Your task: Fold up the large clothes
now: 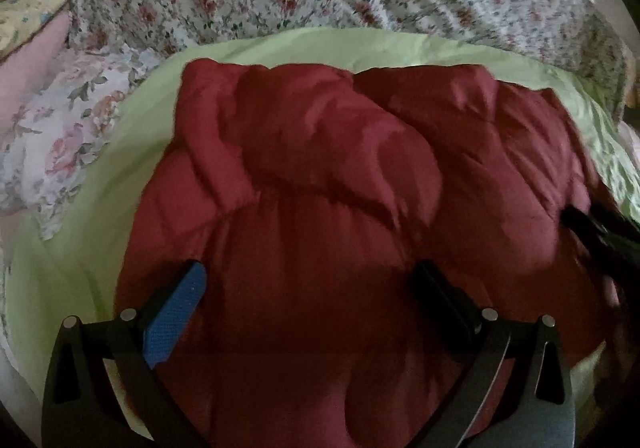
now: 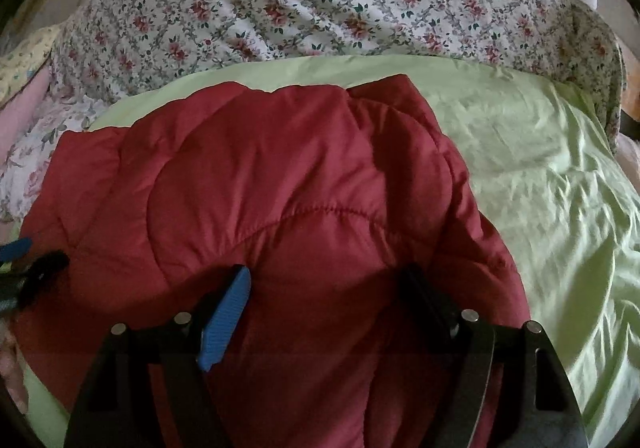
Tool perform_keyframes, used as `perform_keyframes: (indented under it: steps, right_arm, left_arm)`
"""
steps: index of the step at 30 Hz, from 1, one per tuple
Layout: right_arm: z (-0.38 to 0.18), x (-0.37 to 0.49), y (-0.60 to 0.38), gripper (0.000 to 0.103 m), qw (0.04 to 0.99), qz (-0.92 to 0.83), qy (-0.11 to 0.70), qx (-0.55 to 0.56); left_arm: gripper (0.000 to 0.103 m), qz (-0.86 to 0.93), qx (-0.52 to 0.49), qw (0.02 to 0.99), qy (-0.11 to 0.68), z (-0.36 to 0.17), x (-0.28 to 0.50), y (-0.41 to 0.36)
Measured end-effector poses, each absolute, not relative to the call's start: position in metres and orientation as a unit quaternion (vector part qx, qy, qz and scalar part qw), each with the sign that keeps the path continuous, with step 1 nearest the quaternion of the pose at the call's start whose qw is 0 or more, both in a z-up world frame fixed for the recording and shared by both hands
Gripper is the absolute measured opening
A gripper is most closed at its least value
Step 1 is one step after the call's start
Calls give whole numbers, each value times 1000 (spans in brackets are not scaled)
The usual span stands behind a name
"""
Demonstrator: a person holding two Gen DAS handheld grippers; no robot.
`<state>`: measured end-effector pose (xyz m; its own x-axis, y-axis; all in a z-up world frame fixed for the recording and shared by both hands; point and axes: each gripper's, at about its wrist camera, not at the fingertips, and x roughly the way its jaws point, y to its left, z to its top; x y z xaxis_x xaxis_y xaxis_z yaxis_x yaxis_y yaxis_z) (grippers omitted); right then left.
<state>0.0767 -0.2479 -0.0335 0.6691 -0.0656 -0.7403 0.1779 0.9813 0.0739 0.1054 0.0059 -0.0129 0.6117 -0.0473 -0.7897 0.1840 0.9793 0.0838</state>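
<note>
A dark red quilted puffer jacket (image 1: 320, 176) lies bunched on a light green sheet (image 1: 100, 216); it also shows in the right wrist view (image 2: 256, 188). My left gripper (image 1: 312, 272) is open, its jaws wide apart over the jacket's near part, with nothing between them. My right gripper (image 2: 326, 274) is open too, over the jacket's near right part. The right gripper's black fingers (image 1: 600, 228) show at the right edge of the left wrist view. The left gripper's fingers (image 2: 24, 264) show at the left edge of the right wrist view.
A white bedspread with small red flowers (image 2: 340, 0) covers the bed behind the green sheet (image 2: 540, 168). A floral pillow (image 1: 68, 128) and a pink cushion (image 1: 36, 60) lie at the left.
</note>
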Motion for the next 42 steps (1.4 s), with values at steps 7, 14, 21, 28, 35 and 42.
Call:
perform_keyframes:
  steps: [7, 14, 21, 28, 35, 42]
  right_arm:
    - [-34, 77, -251, 78, 911, -65, 402, 73]
    - [-1, 32, -240, 80, 922, -37, 376, 82]
    - [-4, -12, -217, 80, 923, -15, 380, 55]
    - [-37, -4, -217, 81, 911, -28, 409, 42]
    - [-40, -4, -225, 81, 909, -24, 411, 66]
    - [-33, -10, -220, 81, 907, -33, 413, 71]
  left_arm:
    - [103, -76, 71, 900, 424, -7, 51, 21]
    - [103, -81, 20, 889, 449, -28, 51, 44]
    - [103, -86, 33, 891, 445, -36, 48, 39]
    - [103, -86, 32, 889, 449, -37, 46, 40]
    - [103, -86, 37, 891, 444, -33, 45, 40]
    - [103, -86, 40, 889, 447, -45, 56, 39]
